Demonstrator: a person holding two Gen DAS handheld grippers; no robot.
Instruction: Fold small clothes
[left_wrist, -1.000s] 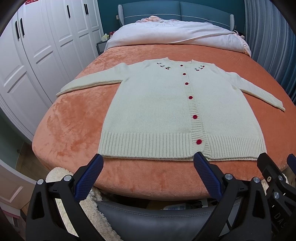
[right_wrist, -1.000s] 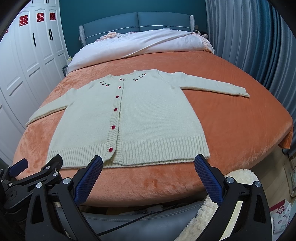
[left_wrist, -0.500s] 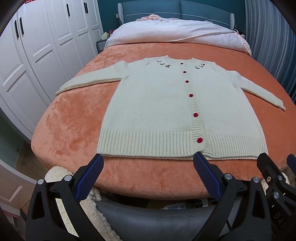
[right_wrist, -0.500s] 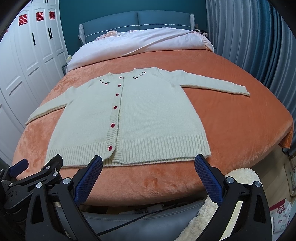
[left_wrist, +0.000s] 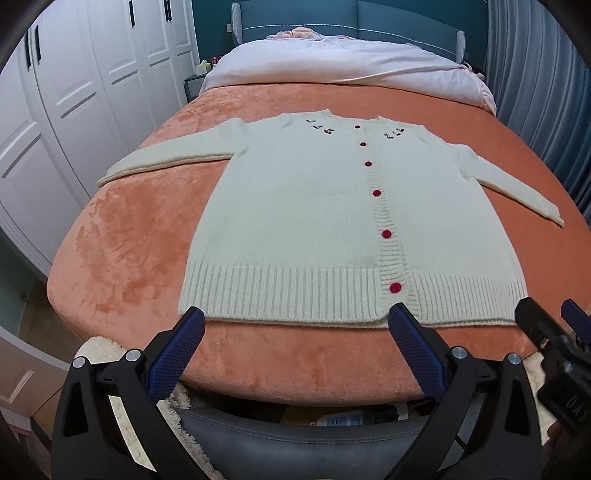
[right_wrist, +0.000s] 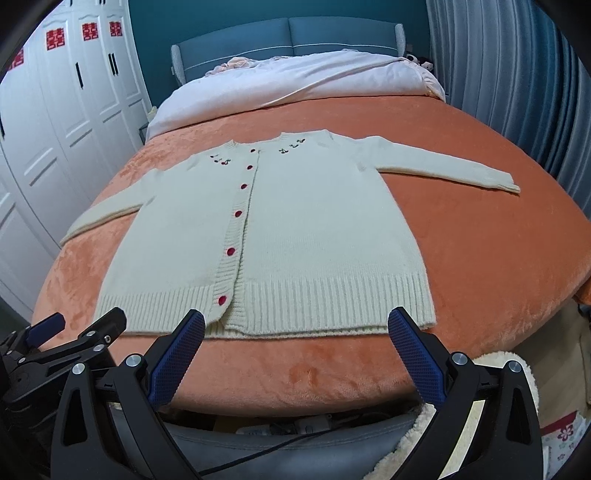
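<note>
Grippers (left_wrist: 295, 325) (right_wrist: 295, 325) agape before cardigan (left_wrist: 332, 221); wardrobe (left_wrist: 74, 110) perhaps beyond

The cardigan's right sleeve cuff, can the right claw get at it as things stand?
Probably yes. The right claw is open and empty near the hem, and the cuff lies flat on the orange blanket with nothing on or beside it. It does lie well beyond the hem, so a forward reach is needed.

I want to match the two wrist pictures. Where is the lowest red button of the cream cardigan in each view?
Left wrist: the lowest red button sits right of centre, on the ribbed hem, just above the right finger of the left gripper.
Right wrist: it sits left of centre, above the left finger of the right gripper.
Shared landmark: the cherry embroidery at the neckline.
</note>
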